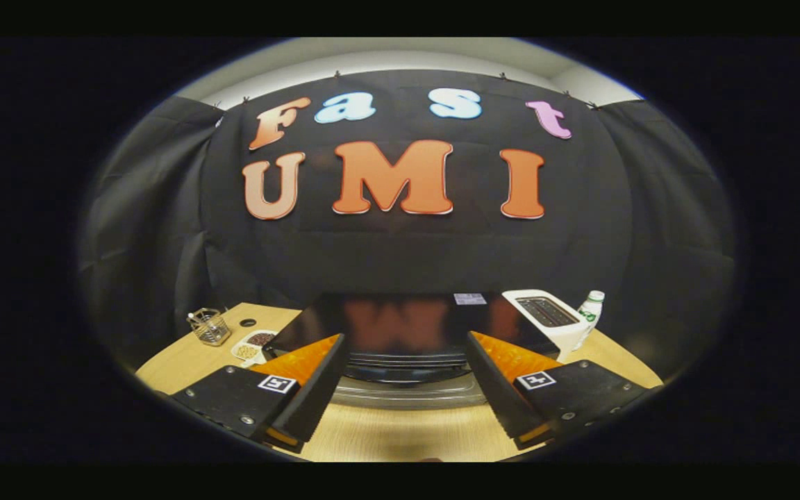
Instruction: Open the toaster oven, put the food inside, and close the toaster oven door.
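A black toaster oven (400, 316) with a glossy top stands on the wooden table (400, 430), just ahead of my fingers. Its silver door handle (407, 394) runs across the front, low between the fingers, and the door looks shut. My gripper (405, 340) is open, its fingers spread wide to either side of the oven's front, with nothing between them. A small white dish of food (254, 345), holding dark and pale pieces in two compartments, lies on the table left of the oven, beyond the left finger.
A wire basket (209, 326) stands at the table's far left, beside a round hole in the tabletop (248, 323). To the right of the oven are a white slot toaster (546, 316) and a white bottle with a green cap (589, 312). Black cloth closes the back.
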Motion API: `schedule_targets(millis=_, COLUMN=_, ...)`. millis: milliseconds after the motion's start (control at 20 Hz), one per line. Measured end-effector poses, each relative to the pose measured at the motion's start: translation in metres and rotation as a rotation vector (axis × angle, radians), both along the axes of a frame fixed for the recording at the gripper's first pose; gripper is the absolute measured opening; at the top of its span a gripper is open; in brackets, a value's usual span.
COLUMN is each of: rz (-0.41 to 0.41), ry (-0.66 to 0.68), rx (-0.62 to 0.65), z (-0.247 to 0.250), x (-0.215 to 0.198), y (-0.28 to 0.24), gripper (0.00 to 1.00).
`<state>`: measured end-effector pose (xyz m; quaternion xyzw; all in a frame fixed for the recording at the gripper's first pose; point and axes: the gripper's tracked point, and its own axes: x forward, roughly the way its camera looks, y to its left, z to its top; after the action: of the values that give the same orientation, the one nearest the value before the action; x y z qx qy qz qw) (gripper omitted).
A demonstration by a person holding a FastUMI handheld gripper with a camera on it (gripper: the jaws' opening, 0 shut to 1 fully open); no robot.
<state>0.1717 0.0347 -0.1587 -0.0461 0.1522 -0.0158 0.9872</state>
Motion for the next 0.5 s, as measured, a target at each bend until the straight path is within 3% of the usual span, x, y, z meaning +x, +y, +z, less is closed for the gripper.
schedule_targets(millis=500, rz=-0.014, ry=0.082, rx=-0.002, z=-0.039, x=0.019, y=0.000, gripper=1.00)
